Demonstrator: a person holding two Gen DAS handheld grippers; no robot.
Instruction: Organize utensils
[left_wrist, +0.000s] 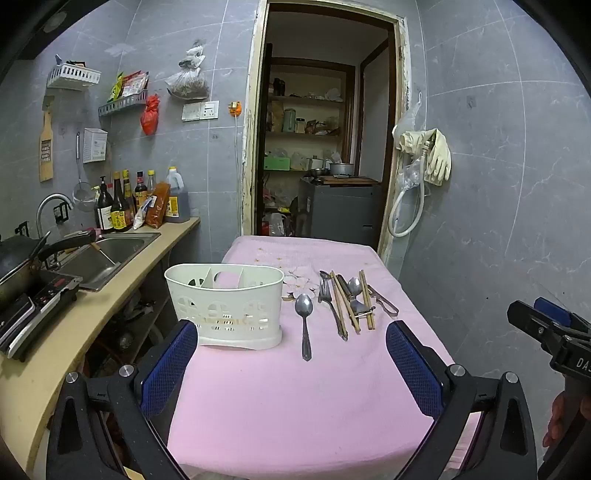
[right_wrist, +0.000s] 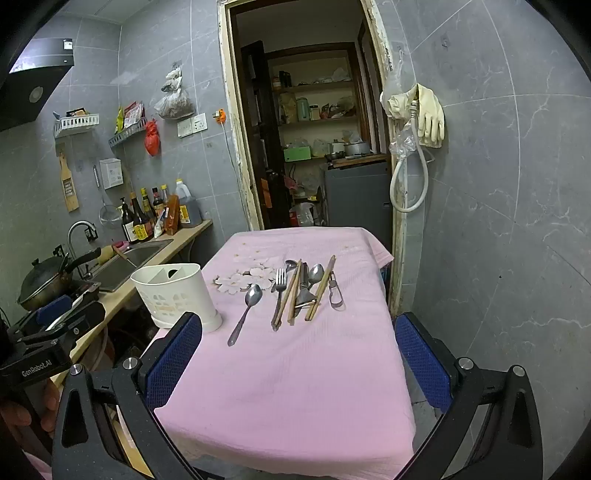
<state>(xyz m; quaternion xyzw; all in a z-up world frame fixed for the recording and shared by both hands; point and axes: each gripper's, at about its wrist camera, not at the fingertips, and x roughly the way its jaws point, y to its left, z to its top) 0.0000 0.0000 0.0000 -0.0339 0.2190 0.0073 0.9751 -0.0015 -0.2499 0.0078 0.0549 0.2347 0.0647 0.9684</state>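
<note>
1. Utensils (left_wrist: 347, 299) lie in a loose bunch on the pink cloth (left_wrist: 295, 406), right of the white caddy (left_wrist: 225, 306); one spoon (left_wrist: 304, 325) lies apart between them
2. Right wrist view alone shows the range hood (right_wrist: 33, 85)
3. Counted: three spoons, one fork (right_wrist: 279, 291); chopsticks overlap, number unclear
4. Left gripper (left_wrist: 291, 365) and right gripper (right_wrist: 299, 358) both spread wide, holding nothing

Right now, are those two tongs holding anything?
Left tongs: open, holding nothing.
Right tongs: open, holding nothing.
</note>
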